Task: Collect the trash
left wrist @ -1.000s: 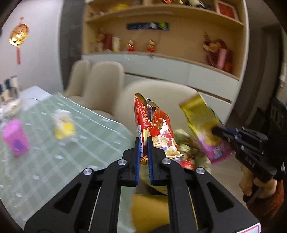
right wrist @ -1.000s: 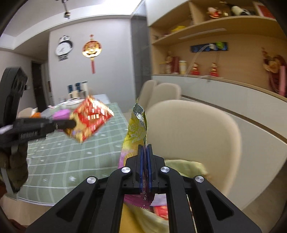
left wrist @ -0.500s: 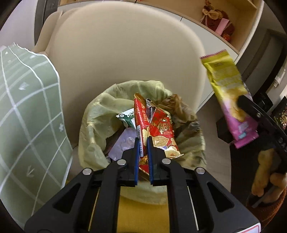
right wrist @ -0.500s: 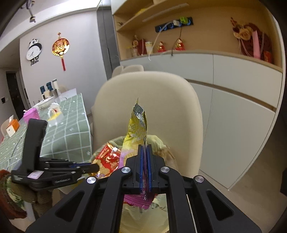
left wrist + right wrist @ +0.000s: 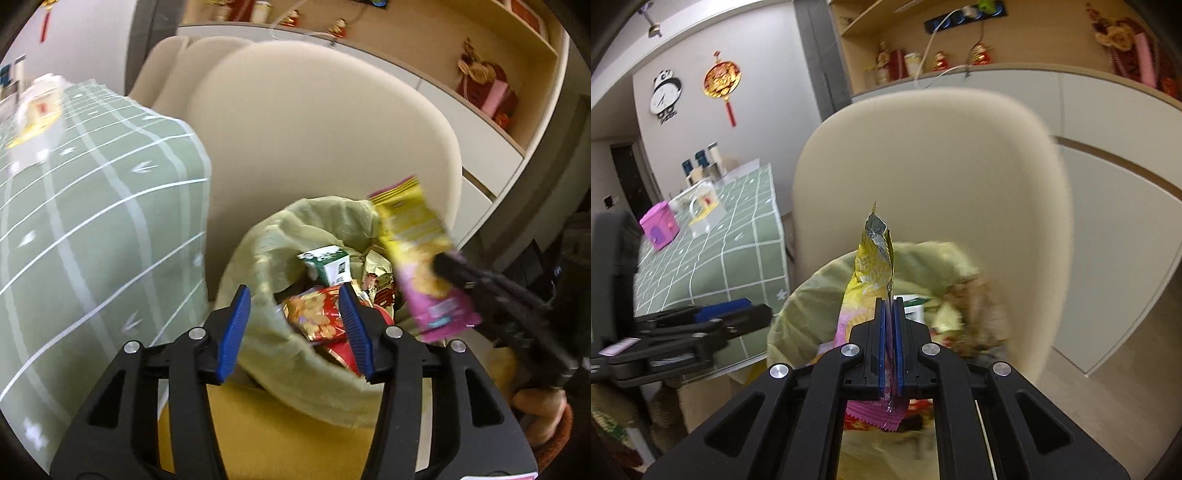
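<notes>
A bin lined with a pale green bag (image 5: 266, 251) stands in front of a beige chair, with several wrappers and a small green-and-white carton (image 5: 328, 264) inside. My left gripper (image 5: 293, 295) hovers over its near rim, its jaws opening. A red snack wrapper (image 5: 317, 314) lies loose in the bin below them, touching neither pad. My right gripper (image 5: 892, 306) is shut on a yellow-and-pink wrapper (image 5: 871, 258), held upright over the bin (image 5: 809, 295). From the left wrist view that wrapper (image 5: 413, 236) hangs at the bin's right side in the right gripper (image 5: 448, 264). The left gripper (image 5: 738, 310) shows at the left of the right wrist view.
The beige chair (image 5: 314, 129) backs the bin closely. A table with a green checked cloth (image 5: 92, 221) is at the left, carrying a pink box (image 5: 659, 227) and a small white-and-yellow item (image 5: 705, 206). White cabinets (image 5: 1108, 203) run behind. A yellow surface (image 5: 295, 435) lies under the bin.
My left jaws have parted and the red wrapper has dropped from them into the bin. Both grippers have come down closer to the bin; the right still holds its wrapper.
</notes>
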Demonstrator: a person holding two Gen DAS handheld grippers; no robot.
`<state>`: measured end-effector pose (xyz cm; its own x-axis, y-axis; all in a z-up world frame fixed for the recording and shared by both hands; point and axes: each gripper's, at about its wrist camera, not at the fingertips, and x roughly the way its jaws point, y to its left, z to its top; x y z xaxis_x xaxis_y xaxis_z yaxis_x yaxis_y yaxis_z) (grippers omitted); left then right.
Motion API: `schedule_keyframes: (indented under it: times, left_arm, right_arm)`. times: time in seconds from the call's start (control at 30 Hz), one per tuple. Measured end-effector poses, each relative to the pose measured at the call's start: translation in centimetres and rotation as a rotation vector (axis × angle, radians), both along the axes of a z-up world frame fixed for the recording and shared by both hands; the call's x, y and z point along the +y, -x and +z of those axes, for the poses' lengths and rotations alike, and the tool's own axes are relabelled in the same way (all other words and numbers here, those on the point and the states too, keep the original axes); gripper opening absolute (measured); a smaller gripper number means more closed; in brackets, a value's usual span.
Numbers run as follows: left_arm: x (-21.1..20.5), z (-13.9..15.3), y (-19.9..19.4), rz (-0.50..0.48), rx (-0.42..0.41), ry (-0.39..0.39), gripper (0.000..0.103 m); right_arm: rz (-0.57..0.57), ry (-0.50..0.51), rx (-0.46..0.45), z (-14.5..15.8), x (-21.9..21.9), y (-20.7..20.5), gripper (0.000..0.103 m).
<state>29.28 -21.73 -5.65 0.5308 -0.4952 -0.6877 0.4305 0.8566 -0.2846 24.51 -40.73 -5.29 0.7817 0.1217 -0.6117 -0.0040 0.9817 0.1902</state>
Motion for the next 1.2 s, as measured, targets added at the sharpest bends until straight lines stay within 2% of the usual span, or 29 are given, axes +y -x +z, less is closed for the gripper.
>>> schedule_keyframes:
  times: [0.23, 0.43, 0.57, 0.6, 0.67, 0.7, 0.83, 0.97, 1.07, 1.2]
  left_arm:
    - [4.4, 0.9, 2.4, 0.051, 0.005, 0.006, 0.05]
    - [6.1, 1.8, 5.1, 0.023, -0.04, -0.016, 0.052]
    - [7.0, 2.8, 6.4, 0.025, -0.078, -0.001, 0.056]
    - [7.4, 3.3, 6.9, 0.03, -0.102, 0.004, 0.057]
    - [8.0, 4.1, 7.6, 0.036, -0.137, 0.007, 0.059]
    - [8.1, 4.3, 7.9, 0.038, -0.146, 0.008, 0.061]
    - [9.9, 5.0, 9.5, 0.061, -0.176, 0.009, 0.068]
    - [12.0, 5.3, 12.0, 0.117, -0.246, -0.032, 0.083]
    - [13.8, 4.8, 14.2, 0.155, -0.261, -0.063, 0.085]
    - [16.2, 4.7, 17.1, 0.206, -0.292, -0.055, 0.085]
  right_arm:
    - [0.022, 0.008, 0.073, -2.4, 1.9, -2.6, 0.006]
    - [0.039, 0.018, 0.158, -4.2, 2.8, -3.6, 0.006]
    - [0.008, 0.038, 0.167, -4.4, 3.1, -3.1, 0.009]
    - [-0.01, 0.049, 0.158, -4.2, 3.1, -2.7, 0.011]
    - [-0.025, 0.041, 0.135, -3.8, 3.1, -2.0, 0.031]
    - [-0.03, 0.03, 0.121, -3.5, 2.9, -1.4, 0.034]
    - [-0.076, -0.004, 0.044, -1.3, 2.7, 2.1, 0.035]
    - [-0.069, -0.046, -0.076, 1.8, 5.0, 7.5, 0.035]
    - [-0.038, -0.002, -0.137, 3.2, 8.5, 11.1, 0.035]
    - [0.015, 0.06, -0.18, 3.8, 13.1, 15.4, 0.035]
